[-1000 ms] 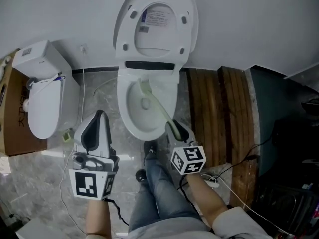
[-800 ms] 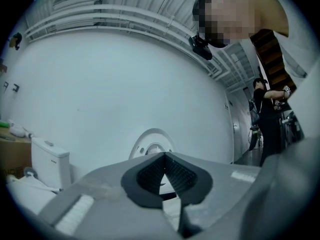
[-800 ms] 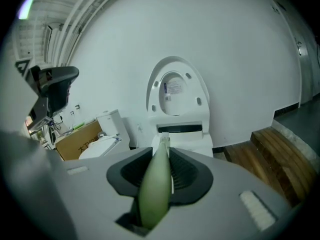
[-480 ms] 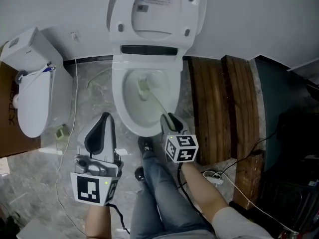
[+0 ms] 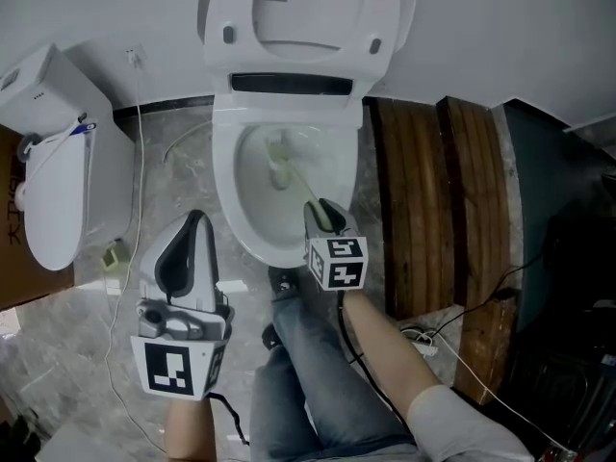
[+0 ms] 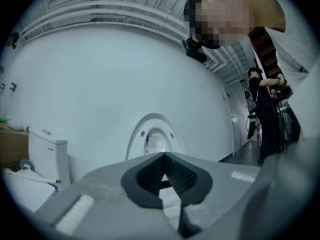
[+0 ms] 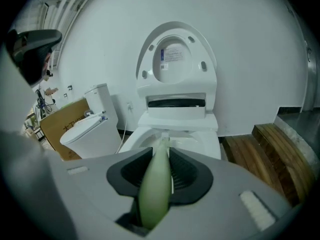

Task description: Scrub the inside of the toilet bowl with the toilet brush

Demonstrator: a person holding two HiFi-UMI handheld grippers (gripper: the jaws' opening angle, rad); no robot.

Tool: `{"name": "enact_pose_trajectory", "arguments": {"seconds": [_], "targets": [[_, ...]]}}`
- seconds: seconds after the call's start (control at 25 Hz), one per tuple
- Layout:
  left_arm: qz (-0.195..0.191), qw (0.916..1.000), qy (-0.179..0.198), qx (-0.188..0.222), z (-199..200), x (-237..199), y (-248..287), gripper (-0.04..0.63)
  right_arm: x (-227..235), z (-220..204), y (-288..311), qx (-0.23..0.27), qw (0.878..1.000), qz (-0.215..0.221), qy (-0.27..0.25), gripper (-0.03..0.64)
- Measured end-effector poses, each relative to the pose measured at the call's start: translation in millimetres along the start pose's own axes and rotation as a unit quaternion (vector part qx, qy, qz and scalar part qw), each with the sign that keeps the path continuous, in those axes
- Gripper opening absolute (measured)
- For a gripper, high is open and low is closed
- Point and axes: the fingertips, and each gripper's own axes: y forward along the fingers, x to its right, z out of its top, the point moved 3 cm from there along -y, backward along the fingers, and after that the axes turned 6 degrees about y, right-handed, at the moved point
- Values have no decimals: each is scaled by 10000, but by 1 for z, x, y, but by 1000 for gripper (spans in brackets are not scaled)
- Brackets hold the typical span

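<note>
The right claw (image 5: 323,212) pinches the pale green handle of the toilet brush (image 5: 297,187) at the front rim of the toilet bowl (image 5: 225,196). The brush slants down into the bowl, with its head low against the back wall. The seat lid (image 5: 308,17) stands raised. The left claw (image 5: 189,231) is pressed together and holds nothing, above the floor (image 5: 173,181) left of the bowl.

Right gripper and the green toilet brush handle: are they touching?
Touching. The right gripper view shows the right gripper shut on the toilet brush handle, which is clamped from both sides with no gap.
</note>
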Motion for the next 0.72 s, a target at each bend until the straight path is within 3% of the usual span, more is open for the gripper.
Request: {"name": "enact_pose_trajectory", "arguments": {"seconds": [0.44, 0.72], "targets": [[212, 9995, -181, -150, -19, -23, 16, 3, 21, 4, 53, -221, 9993, -289, -80, 103], [345, 9989, -290, -99, -22, -37, 20, 3, 6, -2, 68, -484, 9986, -105, -179, 103]]}}
